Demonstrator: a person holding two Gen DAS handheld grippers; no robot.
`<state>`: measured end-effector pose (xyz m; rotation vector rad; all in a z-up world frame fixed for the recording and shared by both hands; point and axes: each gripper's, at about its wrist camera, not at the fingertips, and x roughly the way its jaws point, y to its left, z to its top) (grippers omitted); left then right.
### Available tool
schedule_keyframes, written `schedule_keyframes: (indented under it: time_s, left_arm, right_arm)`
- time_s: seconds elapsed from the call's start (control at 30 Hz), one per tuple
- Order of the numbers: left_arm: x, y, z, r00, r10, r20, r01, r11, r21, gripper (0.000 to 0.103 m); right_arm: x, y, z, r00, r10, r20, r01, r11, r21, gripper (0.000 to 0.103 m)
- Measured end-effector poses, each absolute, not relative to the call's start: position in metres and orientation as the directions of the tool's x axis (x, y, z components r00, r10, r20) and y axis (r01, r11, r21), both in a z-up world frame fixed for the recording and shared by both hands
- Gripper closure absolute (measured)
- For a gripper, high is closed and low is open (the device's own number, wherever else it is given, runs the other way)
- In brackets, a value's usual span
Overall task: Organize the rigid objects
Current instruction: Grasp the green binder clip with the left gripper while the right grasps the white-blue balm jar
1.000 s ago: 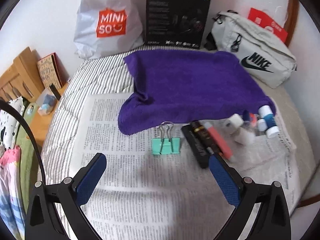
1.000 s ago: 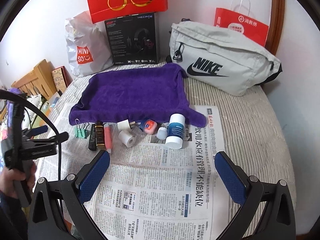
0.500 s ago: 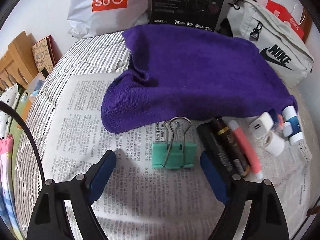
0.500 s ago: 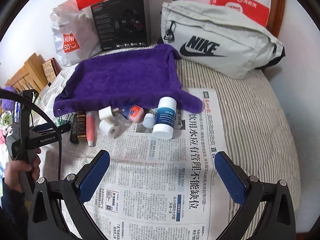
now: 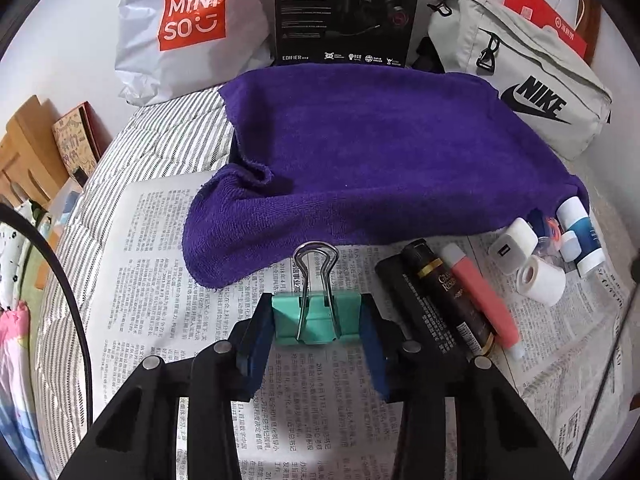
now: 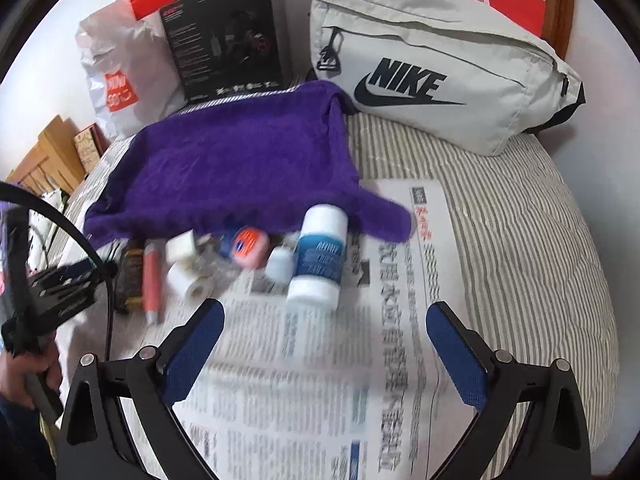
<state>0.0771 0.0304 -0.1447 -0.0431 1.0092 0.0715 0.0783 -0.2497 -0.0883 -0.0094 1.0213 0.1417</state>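
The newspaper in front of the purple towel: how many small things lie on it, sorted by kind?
binder clip: 1
tubes or sticks: 3 (black stick, brown tube, pink tube)
bottles: 2 (large bottle, small bottle)
charger plug: 1
tape roll: 1
round tin: 1
Total: 9
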Motion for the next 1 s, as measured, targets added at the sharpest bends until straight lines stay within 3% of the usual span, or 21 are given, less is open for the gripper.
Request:
schedule_keyframes:
  time_s: [0.27, 0.33, 0.6, 0.77, 0.87, 1.0]
  left_arm:
    - [0.078, 0.03, -0.144, 0.527, 0.032, -0.849, -0.068, 0.998, -0.005, 0.064]
    - [0.077, 0.032, -0.144, 0.528, 0.025, -0.849, -0.068, 0.998, -0.013, 0.063]
    - [0.077, 0.03, -0.145, 0.534, 0.031, -0.845, -0.07, 0.998, -0.008, 0.063]
    - [0.077, 0.031, -0.145, 0.532, 0.026, -0.846, -0.064, 0.998, -0.01, 0.063]
    - [0.077, 0.031, -0.145, 0.531, 0.024, -0.847, -0.062, 0.998, -0.01, 0.063]
    - [0.076, 0.03, -0.145, 0.536, 0.028, -0.844, -0.065, 0.998, -0.008, 0.063]
  right_arm:
    - [0.128, -0.259, -0.113, 0.481, 0.139, -0.866, -0.111, 0.989, 0.097, 0.023]
    - [0.135, -0.256, -0.119, 0.469, 0.133, -0.873, -0.125, 0.989, 0.083, 0.034]
    - [0.142, -0.249, -0.132, 0.439, 0.132, -0.889, -0.167, 0.984, 0.064, 0.035]
    - [0.147, -0.24, -0.144, 0.442, 0.11, -0.89, -0.192, 0.981, 0.026, 0.046]
    - [0.146, -0.237, -0.143, 0.447, 0.128, -0.885, -0.227, 0.974, 0.026, 0.066]
    - [0.148, -0.232, -0.146, 0.458, 0.132, -0.879, -0.245, 0.969, 0.018, 0.067]
